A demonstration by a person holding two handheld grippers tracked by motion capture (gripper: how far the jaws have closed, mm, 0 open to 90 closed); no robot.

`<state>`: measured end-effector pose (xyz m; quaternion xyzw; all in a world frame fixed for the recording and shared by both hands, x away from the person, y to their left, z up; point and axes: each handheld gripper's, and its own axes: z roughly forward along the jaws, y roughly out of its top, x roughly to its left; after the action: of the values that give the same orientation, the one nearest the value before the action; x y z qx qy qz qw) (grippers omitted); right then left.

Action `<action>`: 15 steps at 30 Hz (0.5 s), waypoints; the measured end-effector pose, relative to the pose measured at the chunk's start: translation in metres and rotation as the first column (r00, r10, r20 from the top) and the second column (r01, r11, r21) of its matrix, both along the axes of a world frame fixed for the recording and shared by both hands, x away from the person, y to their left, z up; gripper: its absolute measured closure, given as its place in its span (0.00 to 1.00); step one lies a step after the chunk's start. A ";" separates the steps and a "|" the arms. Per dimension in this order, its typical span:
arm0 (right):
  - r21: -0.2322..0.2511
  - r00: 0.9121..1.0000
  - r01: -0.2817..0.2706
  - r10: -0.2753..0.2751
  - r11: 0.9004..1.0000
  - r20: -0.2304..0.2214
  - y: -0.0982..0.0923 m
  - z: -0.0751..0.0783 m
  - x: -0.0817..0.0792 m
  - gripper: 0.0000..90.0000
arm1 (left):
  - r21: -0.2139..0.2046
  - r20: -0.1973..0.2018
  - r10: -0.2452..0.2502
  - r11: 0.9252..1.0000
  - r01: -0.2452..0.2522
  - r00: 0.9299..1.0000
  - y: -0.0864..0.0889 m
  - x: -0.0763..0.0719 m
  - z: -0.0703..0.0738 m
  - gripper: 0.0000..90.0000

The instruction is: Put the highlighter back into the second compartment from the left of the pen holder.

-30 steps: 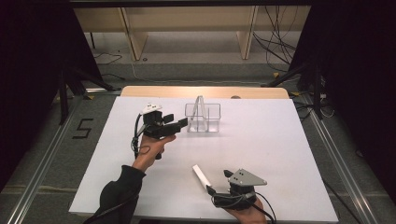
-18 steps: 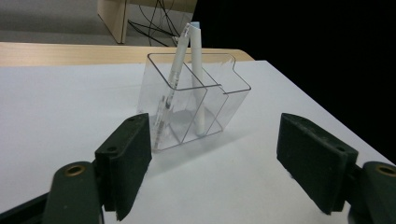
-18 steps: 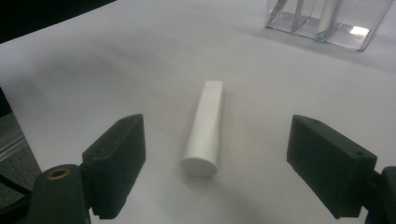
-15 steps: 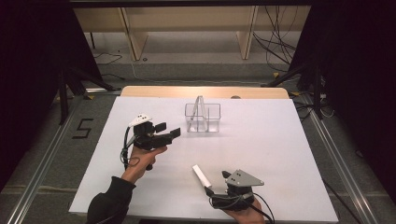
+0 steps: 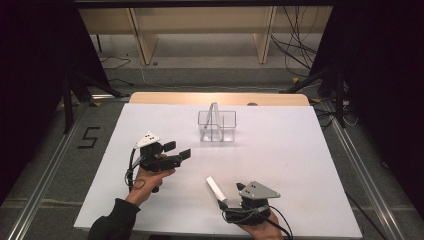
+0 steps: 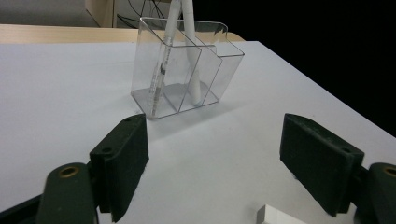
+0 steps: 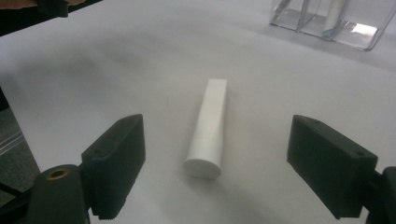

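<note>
A clear plastic organizer [image 5: 216,126] stands at the back middle of the white table, with a slim pen [image 6: 161,65] and a white tube [image 6: 194,70] leaning in its compartments. My left gripper [image 5: 177,150] hovers in front and to the left of it. Its jaws have just been opening and now stand open [image 6: 212,126] with nothing between them. A short white cylinder [image 5: 216,188] lies flat near the front edge. My right gripper [image 5: 235,202] rests just behind it, open [image 7: 217,128]. The cylinder [image 7: 208,126] lies between and ahead of its jaws, untouched.
The white table top [image 5: 300,160] ends in a wooden strip [image 5: 220,98] at the back. Dark curtains and cables surround it. Open white surface lies to the right of the organizer and between my two grippers.
My left gripper has drawn back from the organizer toward the near edge and sunk a little, its jaws a bit wider. My right gripper and the white cylinder have stayed put.
</note>
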<state>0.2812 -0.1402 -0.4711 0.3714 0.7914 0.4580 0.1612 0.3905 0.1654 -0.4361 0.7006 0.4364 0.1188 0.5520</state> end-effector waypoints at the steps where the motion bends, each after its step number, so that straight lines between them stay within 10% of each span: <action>1: -0.001 1.000 -0.002 0.002 1.000 0.001 0.000 0.000 0.000 0.22 | -0.001 0.004 -0.004 1.000 0.004 1.000 0.001 -0.001 -0.001 0.26; 15: -0.025 0.999 -0.009 0.008 1.000 -0.031 0.006 -0.005 0.007 0.22 | 0.009 0.006 -0.022 1.000 0.022 1.000 0.011 -0.015 -0.018 0.24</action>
<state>0.2885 -0.1340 -0.4761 0.3729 0.8010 0.4431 0.1517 0.3753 0.1761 -0.4540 0.7074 0.4262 0.1168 0.5517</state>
